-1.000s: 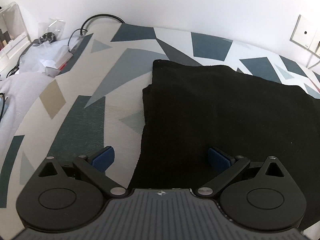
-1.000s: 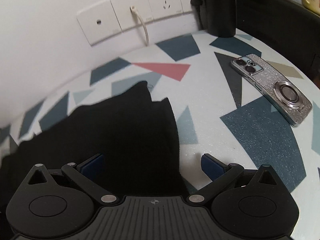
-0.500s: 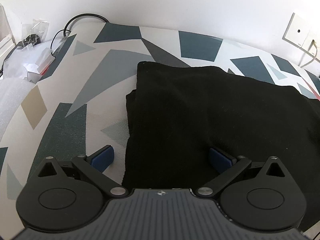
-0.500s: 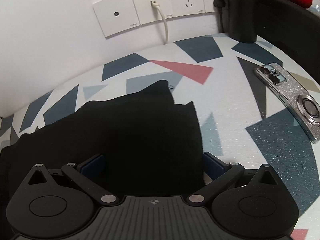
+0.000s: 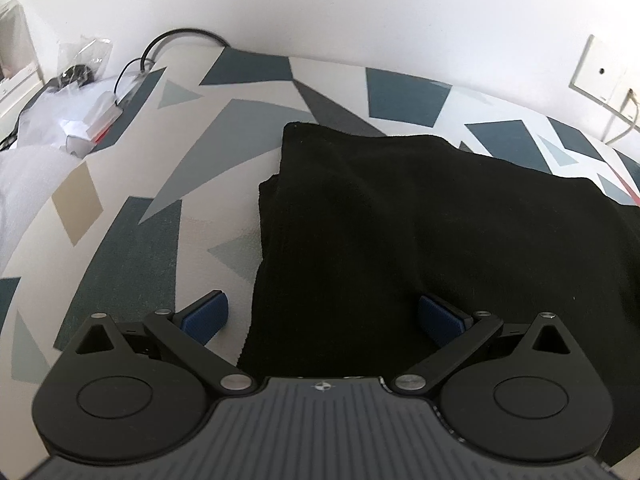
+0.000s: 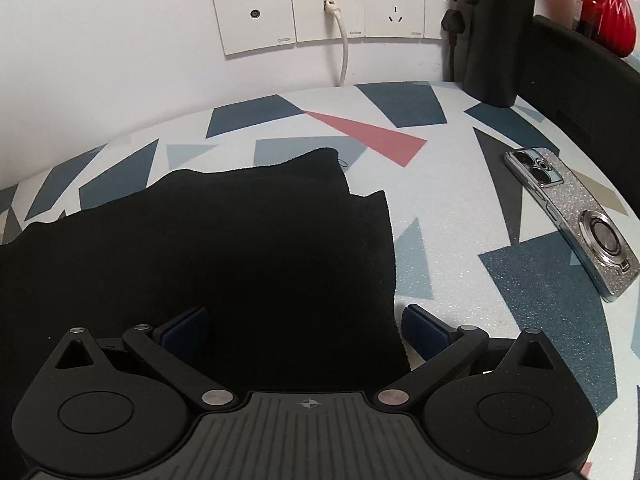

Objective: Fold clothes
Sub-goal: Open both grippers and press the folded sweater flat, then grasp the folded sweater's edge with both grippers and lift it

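- Lying folded on the patterned tabletop (image 5: 132, 240): black cloth (image 5: 420, 220).
- Left gripper (image 5: 322, 314) fingers are spreading apart, straddling its left edge.
- Right gripper (image 6: 306, 326) fingers are likewise gaping, straddling its right edge; phone (image 6: 576, 216) is lying nearby.

The folded fabric garment (image 5: 420, 220) is plain black. The flat tabletop (image 6: 452, 184) is white with blue, grey and pink triangles. The glittery phone case (image 6: 580, 220) is silver.

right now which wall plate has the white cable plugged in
The second plate from the left: the white cable hangs from its port. The others lack one.
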Demonstrator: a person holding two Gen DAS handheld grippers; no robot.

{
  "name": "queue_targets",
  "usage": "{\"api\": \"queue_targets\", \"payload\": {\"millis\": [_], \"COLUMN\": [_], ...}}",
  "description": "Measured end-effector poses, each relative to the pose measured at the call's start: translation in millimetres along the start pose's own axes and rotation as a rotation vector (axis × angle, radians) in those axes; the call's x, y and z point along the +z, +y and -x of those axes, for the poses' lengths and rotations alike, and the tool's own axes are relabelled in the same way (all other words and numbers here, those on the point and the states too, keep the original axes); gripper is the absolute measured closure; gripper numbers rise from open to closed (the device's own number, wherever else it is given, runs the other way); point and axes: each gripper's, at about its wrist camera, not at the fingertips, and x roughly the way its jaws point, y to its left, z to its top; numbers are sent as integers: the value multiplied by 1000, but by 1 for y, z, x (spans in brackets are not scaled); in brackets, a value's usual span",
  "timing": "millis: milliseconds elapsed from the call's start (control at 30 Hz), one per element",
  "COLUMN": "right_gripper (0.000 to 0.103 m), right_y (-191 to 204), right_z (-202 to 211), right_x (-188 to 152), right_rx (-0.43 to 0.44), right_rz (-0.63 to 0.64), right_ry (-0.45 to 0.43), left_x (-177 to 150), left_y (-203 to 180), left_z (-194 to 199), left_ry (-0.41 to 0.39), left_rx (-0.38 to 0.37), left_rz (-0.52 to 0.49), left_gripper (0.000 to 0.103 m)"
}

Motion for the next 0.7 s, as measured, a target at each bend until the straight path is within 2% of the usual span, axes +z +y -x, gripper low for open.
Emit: {"api": "queue_targets", "payload": {"millis": [233,400,500,700], "right_gripper": [1,1,4,1], "right_y": [4,21,17,1], "right_z": [-2,0,2,3], "right_x": [-2,-6,-4,-8], "right_rx": [-6,44,43,5], "right_rz": [14,72,36,-11], "right_ry": [-16,-14,-12,-14], "left_x": [1,-2,0,0], "left_y": [-8,-19,-16,-19], "left_z": [-4,-4,-4,-6], "left_ry": [-33,-21,-11,-19], "left_rx": [-20,-66,-82,-69], "left_rz": [-23,-71,-76,-92], "left_gripper": [0,0,0,0]}}
